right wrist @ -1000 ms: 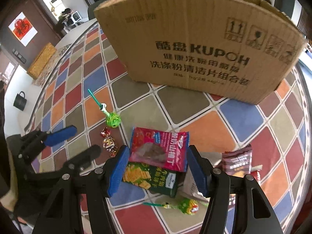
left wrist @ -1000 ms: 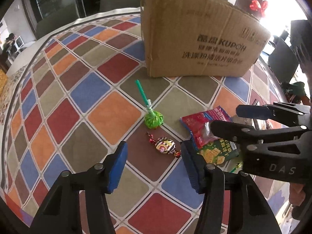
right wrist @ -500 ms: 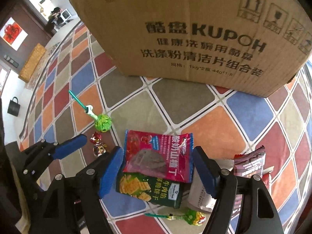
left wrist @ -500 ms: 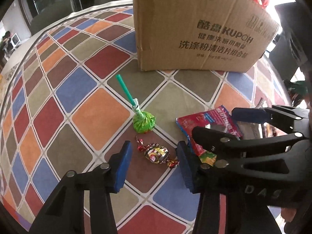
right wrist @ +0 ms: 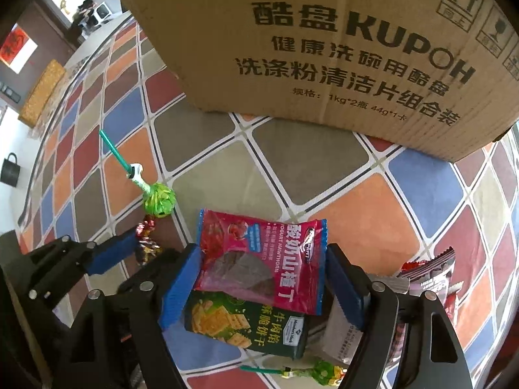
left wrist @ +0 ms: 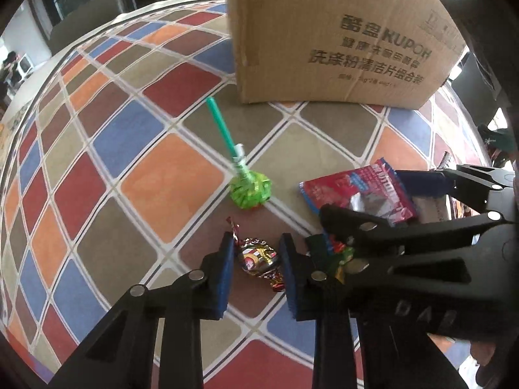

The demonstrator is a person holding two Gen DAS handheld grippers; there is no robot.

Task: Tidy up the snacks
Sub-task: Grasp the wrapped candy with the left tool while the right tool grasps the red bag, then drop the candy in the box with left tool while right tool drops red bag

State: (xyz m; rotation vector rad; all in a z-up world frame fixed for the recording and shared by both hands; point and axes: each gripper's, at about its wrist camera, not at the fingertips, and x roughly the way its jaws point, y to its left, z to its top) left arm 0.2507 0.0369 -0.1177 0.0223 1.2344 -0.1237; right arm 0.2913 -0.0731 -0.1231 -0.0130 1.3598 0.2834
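Before the cardboard box (left wrist: 327, 35), left tool (left wrist: 256, 262) closing around foil candy (left wrist: 258, 259); right tool (right wrist: 262, 288) widening.

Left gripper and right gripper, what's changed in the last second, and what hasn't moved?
Both came down. The left gripper is closing around the foil candy; the right gripper, jaws opening, now straddles the red hawthorn packet. The green lollipop, cracker packet and cardboard box stayed put.

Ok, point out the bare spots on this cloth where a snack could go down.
Free: the squares left of the green lollipop, and the strip between the cardboard box and the red hawthorn packet. Crowded: the red packet on the green cracker pack, with more packets at their right.
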